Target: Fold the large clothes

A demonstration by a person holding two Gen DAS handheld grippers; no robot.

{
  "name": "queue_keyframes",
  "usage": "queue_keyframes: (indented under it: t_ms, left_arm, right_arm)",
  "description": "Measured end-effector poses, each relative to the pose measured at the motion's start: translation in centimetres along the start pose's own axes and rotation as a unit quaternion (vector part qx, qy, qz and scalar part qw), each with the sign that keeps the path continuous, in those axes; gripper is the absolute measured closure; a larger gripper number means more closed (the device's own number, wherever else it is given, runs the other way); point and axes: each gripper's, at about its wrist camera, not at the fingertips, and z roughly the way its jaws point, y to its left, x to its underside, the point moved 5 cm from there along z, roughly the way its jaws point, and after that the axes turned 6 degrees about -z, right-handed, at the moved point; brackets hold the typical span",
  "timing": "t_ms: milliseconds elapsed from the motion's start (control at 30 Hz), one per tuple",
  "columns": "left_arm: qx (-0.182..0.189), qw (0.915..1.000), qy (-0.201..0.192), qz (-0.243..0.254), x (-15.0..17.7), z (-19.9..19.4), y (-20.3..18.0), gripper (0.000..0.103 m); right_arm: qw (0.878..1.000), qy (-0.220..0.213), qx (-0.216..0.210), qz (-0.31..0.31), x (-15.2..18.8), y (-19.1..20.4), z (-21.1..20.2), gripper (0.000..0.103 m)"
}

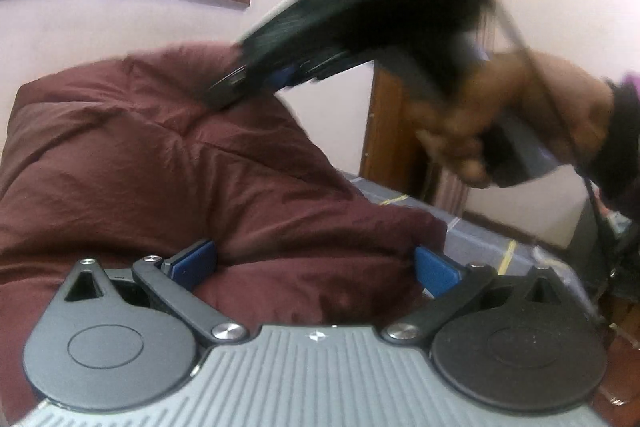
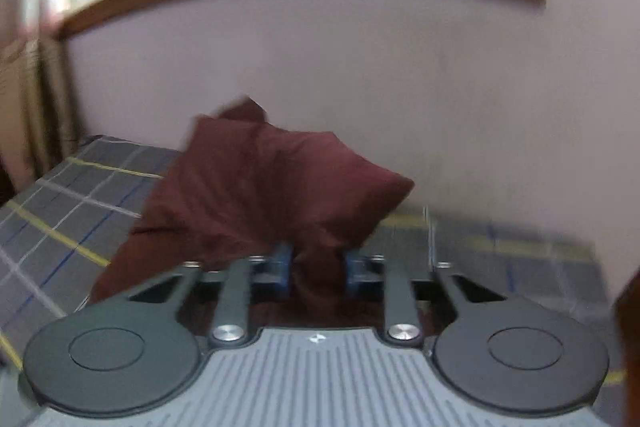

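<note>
Maroon garment [image 1: 168, 163] bunched between spread left claw [image 1: 316, 267] pads, right claw [image 1: 240, 87] — blurred — pinching its upper fold

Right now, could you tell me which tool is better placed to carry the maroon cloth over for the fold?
Probably the right tool: it pinches the maroon cloth; the left tool is open.

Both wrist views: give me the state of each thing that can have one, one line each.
maroon garment: bunched and lifted off the bed, not folded flat.
left hand-held gripper: jaws wide, fabric bulging between its pads.
right hand-held gripper: shut on a pinch of the garment.
plaid bedcover: spread flat under the garment.
</note>
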Motion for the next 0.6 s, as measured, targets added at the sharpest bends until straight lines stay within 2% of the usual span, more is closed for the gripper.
queue_keyframes:
  t_ms: [100,133,200,233,267,333,367,400,433,467,500,533,600]
  left_arm:
    - [0.027,0.9996,-0.001,-0.008,0.1,-1.1,-0.2,0.0]
    - [0.028,0.9995,-0.006,-0.011,0.2,-1.3,-0.1,0.0]
    - [0.024,0.9995,-0.015,-0.012,0.3,-1.2,0.1,0.0]
    - [0.025,0.9996,-0.012,-0.01,0.4,-1.1,0.1,0.0]
    - [0.029,0.9994,-0.009,-0.014,0.4,-1.0,0.2,0.0]
    - [0.031,0.9993,-0.007,-0.02,0.4,-0.9,0.2,0.0]
    - [0.029,0.9994,-0.006,-0.017,0.4,-0.9,0.1,0.0]
    - [0.026,0.9995,-0.005,-0.014,0.3,-0.8,0.2,0.0]
    - [0.025,0.9996,-0.005,-0.013,0.4,-0.8,0.1,0.0]
    - [0.024,0.9996,-0.006,-0.014,0.5,-0.9,0.0,0.0]
    - [0.023,0.9996,-0.006,-0.016,0.4,-0.8,0.0,0.0]
    - [0.021,0.9996,-0.008,-0.016,0.4,-0.9,0.1,0.0]
    - [0.018,0.9997,-0.01,-0.015,0.4,-0.9,0.0,0.0]
  right_arm:
    - [0.999,0.001,0.039,-0.012,2.8,-0.6,-3.2,0.098]
    - [0.999,0.019,0.051,-0.006,4.6,-1.0,-3.1,0.101]
    - [0.996,0.072,0.041,0.028,8.8,-1.5,-1.4,0.101]
    - [0.996,0.075,0.04,0.041,10.1,-1.7,-1.1,0.101]
    - [0.996,0.056,0.032,0.067,10.5,-2.0,-1.6,0.101]
    - [0.99,0.018,-0.014,0.14,10.0,-3.5,-3.0,0.099]
    - [0.986,-0.001,-0.023,0.165,9.2,-4.3,-3.5,0.095]
    - [0.983,-0.02,-0.02,0.179,8.3,-5.1,-4.3,0.088]
    - [0.98,-0.038,-0.025,0.193,7.4,-5.7,-4.3,0.065]
    - [0.976,-0.05,-0.043,0.208,6.3,-6.1,-4.1,0.025]
    - [0.971,-0.057,-0.068,0.222,5.1,-6.5,-3.6,0.007]
    - [0.968,-0.062,-0.085,0.227,4.3,-6.4,-3.1,0.0]
    - [0.971,-0.041,-0.098,0.216,3.2,-5.6,-0.8,0.0]
